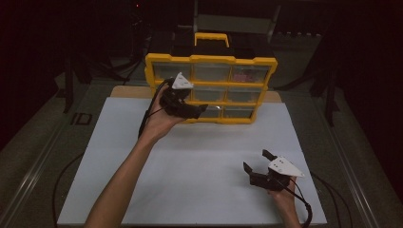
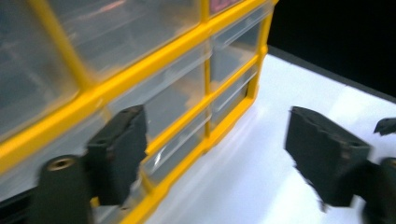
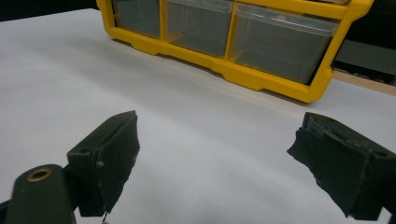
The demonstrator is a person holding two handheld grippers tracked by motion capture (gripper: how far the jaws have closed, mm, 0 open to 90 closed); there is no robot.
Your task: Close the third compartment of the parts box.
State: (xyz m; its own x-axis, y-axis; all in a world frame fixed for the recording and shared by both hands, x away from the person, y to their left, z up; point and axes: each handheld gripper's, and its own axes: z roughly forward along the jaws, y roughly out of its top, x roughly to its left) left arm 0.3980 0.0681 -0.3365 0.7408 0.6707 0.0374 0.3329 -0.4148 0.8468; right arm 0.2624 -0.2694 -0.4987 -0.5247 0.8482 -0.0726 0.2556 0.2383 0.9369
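Note:
A yellow drawer cabinet (image 1: 211, 59) with clear drawers in three rows stands upright at the far edge of the white board. My left gripper (image 1: 199, 110) hangs in front of its lower left drawers, held level and pointing right along the cabinet front. In the left gripper view its jaws (image 2: 215, 154) stand open with nothing between them; one jaw lies close to the yellow frame (image 2: 140, 74), and I cannot tell whether it touches. My right gripper (image 1: 255, 159) rests low near the front right of the board, open and empty (image 3: 215, 144), facing the cabinet (image 3: 261, 77).
The white board (image 1: 190, 166) spreads between the cabinet and the near edge. The cabinet's yellow carry handle (image 1: 211, 37) sticks up on top. Something pink (image 1: 249, 74) lies in the top right drawer. Dark surroundings ring the table.

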